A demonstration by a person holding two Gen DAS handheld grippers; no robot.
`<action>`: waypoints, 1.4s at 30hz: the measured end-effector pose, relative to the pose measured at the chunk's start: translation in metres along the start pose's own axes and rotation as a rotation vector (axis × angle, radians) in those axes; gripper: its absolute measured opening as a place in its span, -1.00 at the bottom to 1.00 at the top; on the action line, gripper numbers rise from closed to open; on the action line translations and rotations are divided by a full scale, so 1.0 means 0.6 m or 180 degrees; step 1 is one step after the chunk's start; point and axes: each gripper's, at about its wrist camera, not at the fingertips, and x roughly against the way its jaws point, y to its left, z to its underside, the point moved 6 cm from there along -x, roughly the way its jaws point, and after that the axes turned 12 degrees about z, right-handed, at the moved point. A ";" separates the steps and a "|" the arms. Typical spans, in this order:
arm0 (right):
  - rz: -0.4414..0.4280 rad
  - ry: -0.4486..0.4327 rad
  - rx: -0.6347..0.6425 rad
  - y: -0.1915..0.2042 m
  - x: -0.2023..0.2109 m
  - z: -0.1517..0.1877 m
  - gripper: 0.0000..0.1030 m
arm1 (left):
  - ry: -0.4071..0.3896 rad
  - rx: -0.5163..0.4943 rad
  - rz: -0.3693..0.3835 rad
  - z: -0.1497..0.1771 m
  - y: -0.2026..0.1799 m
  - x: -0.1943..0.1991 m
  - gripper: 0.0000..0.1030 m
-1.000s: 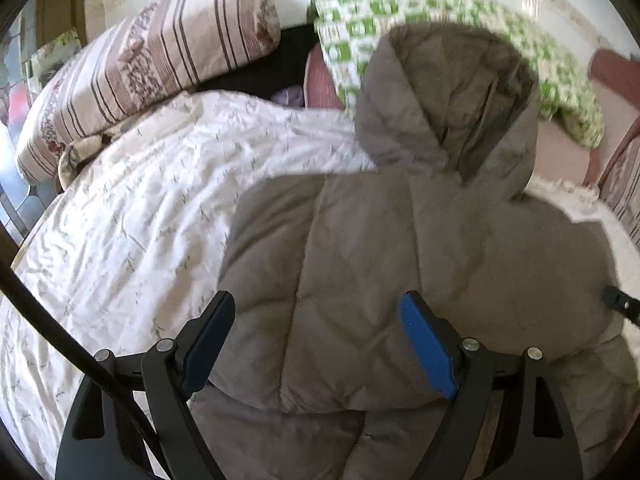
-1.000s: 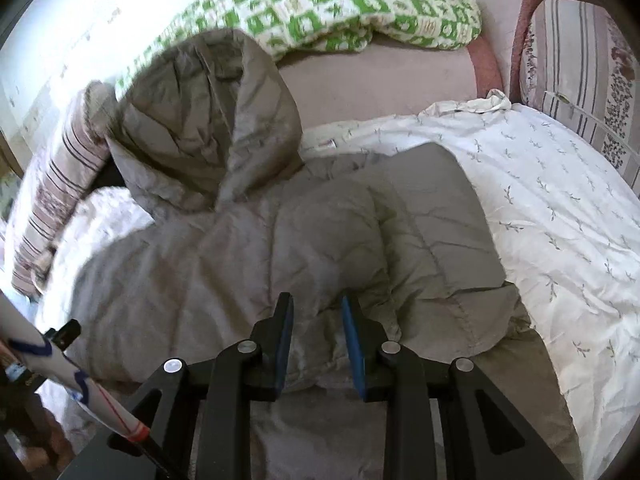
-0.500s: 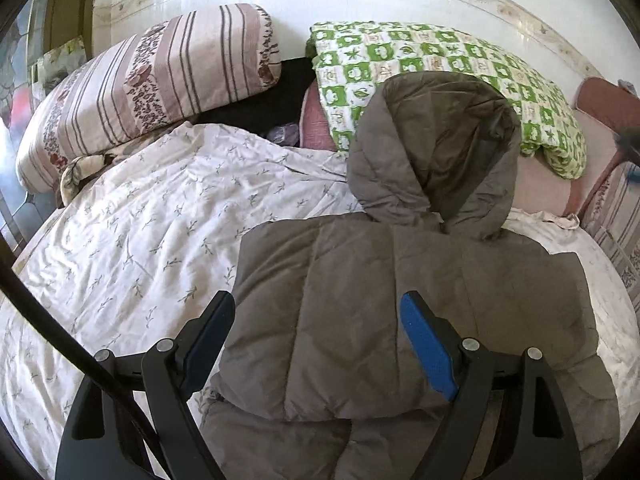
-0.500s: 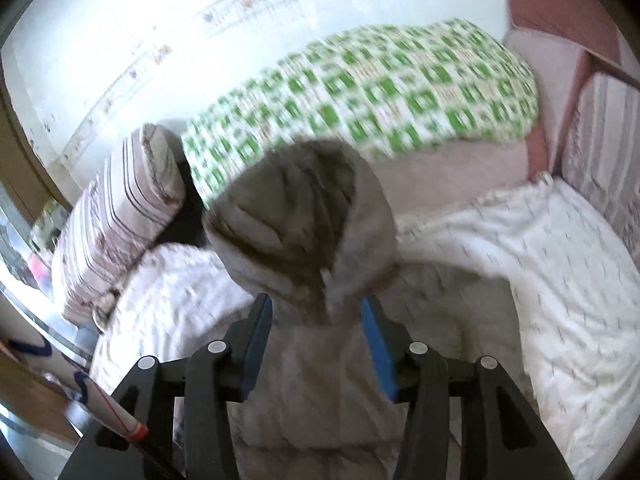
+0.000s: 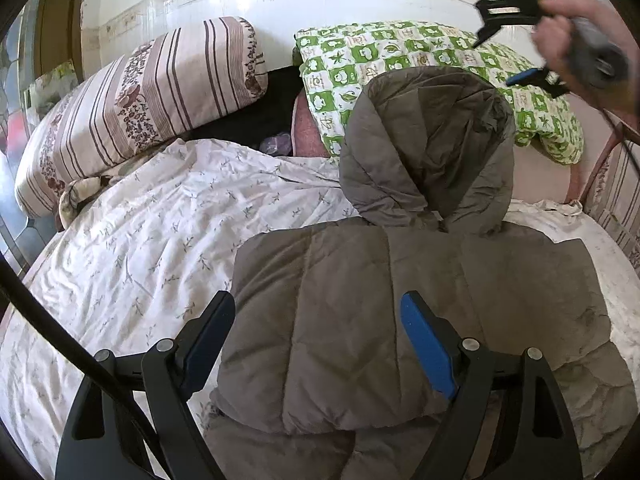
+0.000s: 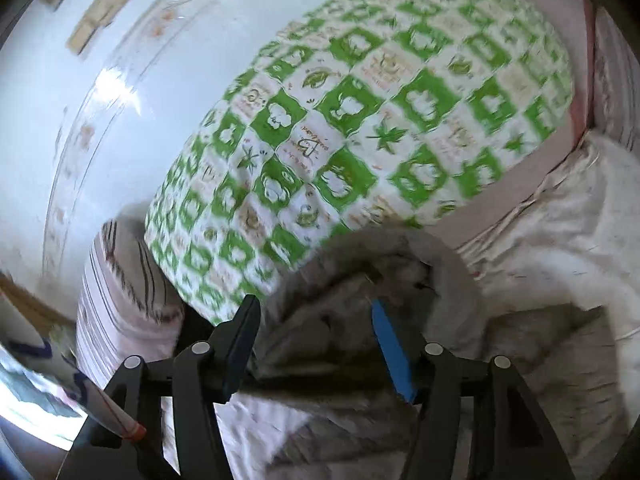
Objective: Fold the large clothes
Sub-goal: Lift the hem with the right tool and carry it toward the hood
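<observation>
Two open claws: the left gripper (image 5: 318,344) hovers spread above the jacket (image 5: 400,312), which lies sleeves-in at the bed's (image 5: 132,248) near edge; the right gripper (image 6: 316,344), jaws opening, nears the hood (image 5: 432,152), and a shallow pinch there could slip, leaving puffy padding to spring back

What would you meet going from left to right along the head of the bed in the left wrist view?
Striped pillow → green checked quilt → right gripper, held up in a hand.

Bed (image 5: 120,240) with floral sheet, grey hooded jacket (image 5: 400,300), pillows at head.
</observation>
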 end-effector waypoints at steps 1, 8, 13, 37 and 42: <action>-0.0016 0.0014 -0.0048 0.006 -0.015 -0.009 0.31 | 0.0006 0.0007 -0.0002 -0.001 0.002 -0.002 0.63; 0.0099 0.0140 -0.0128 0.005 -0.095 -0.021 -0.51 | 0.0111 0.0108 0.0050 0.005 0.012 -0.022 0.63; -0.0021 0.0029 0.0017 -0.013 -0.059 0.015 -0.82 | 0.0123 0.0186 0.0049 0.005 0.018 -0.023 0.63; -0.0464 -0.0124 0.0378 -0.268 0.238 0.403 -0.87 | -0.0311 0.0531 0.0419 -0.036 0.023 0.059 0.63; -0.0193 0.0138 0.0383 -0.319 0.148 0.468 -0.87 | -0.0089 0.0241 0.0510 -0.007 -0.040 0.017 0.63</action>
